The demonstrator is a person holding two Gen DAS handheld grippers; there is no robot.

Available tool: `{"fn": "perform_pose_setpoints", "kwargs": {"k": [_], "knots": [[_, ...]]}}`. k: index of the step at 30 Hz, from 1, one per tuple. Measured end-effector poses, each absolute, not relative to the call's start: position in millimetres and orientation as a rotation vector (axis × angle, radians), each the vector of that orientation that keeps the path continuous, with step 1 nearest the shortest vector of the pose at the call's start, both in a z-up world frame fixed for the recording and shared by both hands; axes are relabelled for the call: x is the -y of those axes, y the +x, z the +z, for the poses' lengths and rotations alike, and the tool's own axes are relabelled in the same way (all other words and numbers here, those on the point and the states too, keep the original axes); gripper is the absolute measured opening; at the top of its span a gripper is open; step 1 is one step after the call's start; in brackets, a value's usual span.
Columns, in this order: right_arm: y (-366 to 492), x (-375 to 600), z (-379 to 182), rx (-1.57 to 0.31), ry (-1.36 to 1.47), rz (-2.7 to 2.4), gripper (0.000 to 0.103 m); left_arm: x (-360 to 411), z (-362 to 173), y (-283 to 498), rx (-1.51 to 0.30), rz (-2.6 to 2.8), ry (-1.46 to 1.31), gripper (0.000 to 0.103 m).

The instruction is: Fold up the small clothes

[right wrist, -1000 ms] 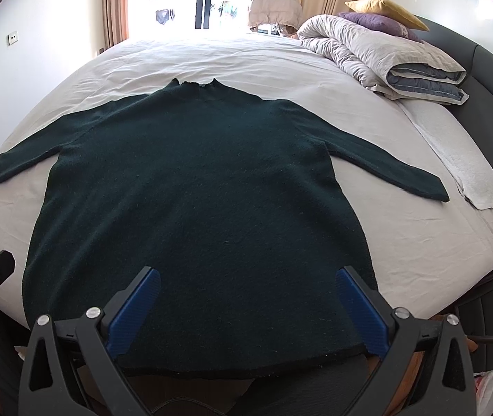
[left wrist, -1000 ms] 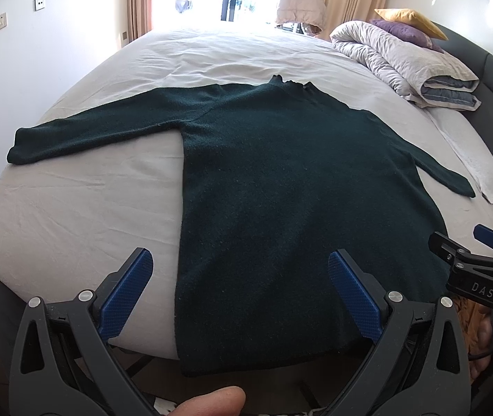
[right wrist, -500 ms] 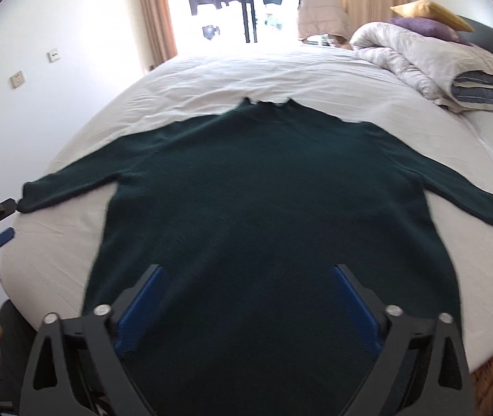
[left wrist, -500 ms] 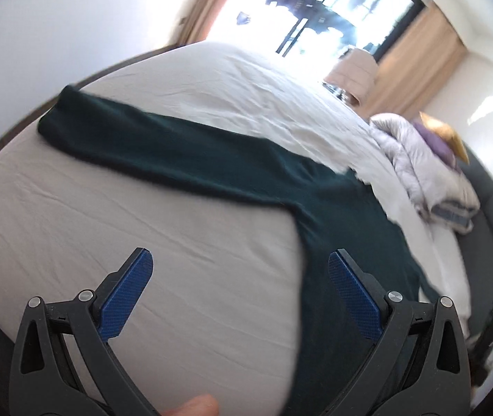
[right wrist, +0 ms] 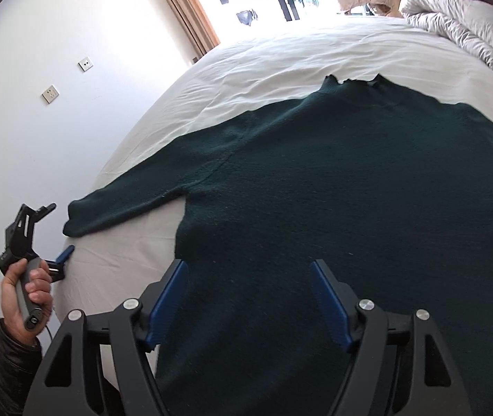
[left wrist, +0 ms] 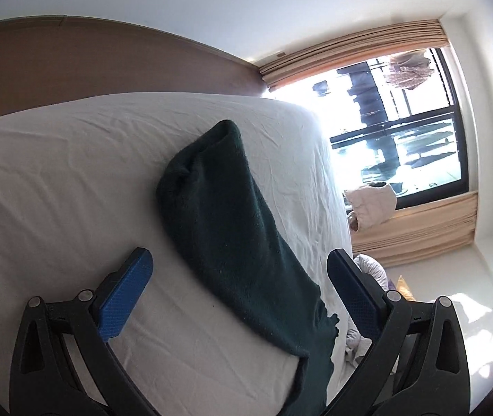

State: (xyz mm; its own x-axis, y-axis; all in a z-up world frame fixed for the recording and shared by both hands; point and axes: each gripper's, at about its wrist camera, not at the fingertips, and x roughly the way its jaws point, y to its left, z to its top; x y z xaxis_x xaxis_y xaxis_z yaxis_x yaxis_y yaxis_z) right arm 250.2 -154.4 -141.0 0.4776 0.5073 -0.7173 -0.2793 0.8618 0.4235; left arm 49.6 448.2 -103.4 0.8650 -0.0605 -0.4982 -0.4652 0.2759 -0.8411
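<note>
A dark green sweater (right wrist: pixel 350 190) lies flat on the white bed, collar far, left sleeve (right wrist: pixel 125 204) stretched toward the bed's left edge. In the left wrist view, rolled sideways, that sleeve (left wrist: pixel 225 228) runs between the open blue jaws of my left gripper (left wrist: pixel 239 267), cuff pointing away. My left gripper (right wrist: pixel 54 232) also shows in the right wrist view, held just off the cuff at the bed's edge, open. My right gripper (right wrist: pixel 250 277) is open and empty, low over the sweater's lower left body.
White bed sheet (right wrist: pixel 281 55) under the sweater. A rolled grey duvet (right wrist: pixel 454 20) and pillows lie at the far right. A white wall (right wrist: pixel 55 69) with sockets stands close to the bed's left side. A window with beige curtains (left wrist: pixel 402 111) is beyond the bed.
My left gripper swung left to the sleeve's cuff and rolled sideways. My right gripper moved left and lower over the sweater's body. The sweater has not moved.
</note>
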Motion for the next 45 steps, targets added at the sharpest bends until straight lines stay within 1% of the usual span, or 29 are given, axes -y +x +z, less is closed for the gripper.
{"fn": "perform_pose_setpoints", "kwargs": {"k": [3,4,5,6,7,8,9,10,11,12,13,14,19,21,25,26,27,28,30,31,32,33,34,36,38,41,43,44,45], "knots": [[260.1,148.0,-144.5,-0.968,0.278,0.501,0.069,-457.5,-101.2,69.6,-0.47,0.249,-1.275,0.1],[262.5,147.1,-146.1,-0.97,0.285,0.502,0.067,-460.7,-102.9,76.3,-0.473,0.243,-1.277,0.096],[265.7,146.9,-147.9,-0.972,0.302,0.506,0.066,-464.5,-105.3,83.5,-0.478,0.236,-1.282,0.086],[269.0,146.9,-149.4,-0.975,0.315,0.507,0.063,-468.8,-109.2,89.1,-0.482,0.241,-1.294,0.08],[271.6,147.4,-151.0,-0.978,0.324,0.507,0.06,-477.7,-114.3,94.2,-0.484,0.244,-1.299,0.064],[276.8,147.3,-152.6,-0.98,0.335,0.504,0.058,-480.7,-117.5,98.6,-0.49,0.249,-1.298,0.045],[281.0,147.0,-153.7,-0.98,0.342,0.503,0.055,-481.8,-120.5,102.5,-0.499,0.257,-1.296,0.034],[285.0,146.2,-155.1,-0.981,0.348,0.503,0.051,-483.2,-122.9,107.5,-0.51,0.266,-1.296,0.025],[291.3,145.1,-157.3,-0.986,0.356,0.504,0.048,-485.3,-126.2,109.5,-0.506,0.266,-1.298,0.02],[301.0,142.5,-160.6,-0.997,0.368,0.508,0.043,-487.2,-126.9,111.7,-0.503,0.271,-1.284,0.016],[306.8,141.0,-161.8,-1.003,0.374,0.511,0.04,-485.0,-125.3,111.7,-0.502,0.278,-1.267,0.014],[317.2,137.4,-164.1,-1.009,0.385,0.513,0.04,-482.7,-124.5,108.7,-0.498,0.285,-1.242,0.012],[361.9,117.0,-167.9,-1.015,0.425,0.546,0.034,-465.7,-96.9,115.6,-0.47,0.31,-1.128,0.01],[380.8,108.9,-170.6,-1.022,0.461,0.572,0.033,-454.7,-74.5,123.9,-0.449,0.314,-1.048,0.01],[410.1,96.7,-185.3,-1.058,0.521,0.605,0.032,-400.9,-12.4,151.8,-0.408,0.292,-0.88,0.009],[416.5,93.2,-195.0,-1.091,0.526,0.604,0.029,-389.0,3.6,160.2,-0.394,0.277,-0.822,0.009],[421.4,91.3,-202.7,-1.112,0.521,0.596,0.018,-371.6,14.8,168.7,-0.386,0.263,-0.783,0.009],[423.7,90.9,-208.2,-1.108,0.516,0.589,0.011,-352.7,24.8,174.9,-0.378,0.248,-0.742,0.009],[426.2,96.4,-212.1,-1.088,0.539,0.608,0.011,-312.7,49.2,195.1,-0.364,0.193,-0.65,0.009],[426.7,101.1,-210.9,-1.093,0.559,0.625,0.013,-289.8,59.0,201.9,-0.362,0.163,-0.615,0.009],[425.1,103.6,-209.6,-1.098,0.566,0.635,0.017,-265.0,66.2,211.7,-0.361,0.129,-0.575,0.009],[424.2,109.8,-206.3,-1.105,0.584,0.655,0.035,-239.8,73.4,222.6,-0.361,0.088,-0.532,0.009],[421.8,116.4,-202.1,-1.102,0.608,0.67,0.059,-216.9,75.5,230.9,-0.364,0.056,-0.504,0.009],[413.1,138.7,-186.1,-1.053,0.65,0.68,0.077,-162.8,77.8,247.8,-0.376,-0.019,-0.422,0.009],[403.9,167.5,-166.1,-0.977,0.691,0.724,0.077,-105.9,71.0,259.1,-0.392,-0.076,-0.342,0.009],[397.4,210.3,-144.8,-0.918,0.791,0.812,0.078,-25.6,50.4,286.3,-0.435,-0.14,-0.251,0.009],[397.0,233.7,-135.9,-0.884,0.828,0.844,0.088,13.9,27.6,293.7,-0.46,-0.16,-0.188,0.009],[396.7,248.6,-131.9,-0.87,0.845,0.852,0.09,28.3,13.1,288.4,-0.467,-0.161,-0.143,0.009],[396.4,253.7,-128.9,-0.866,0.851,0.855,0.095,48.6,2.5,291.3,-0.475,-0.158,-0.086,0.009]]}}
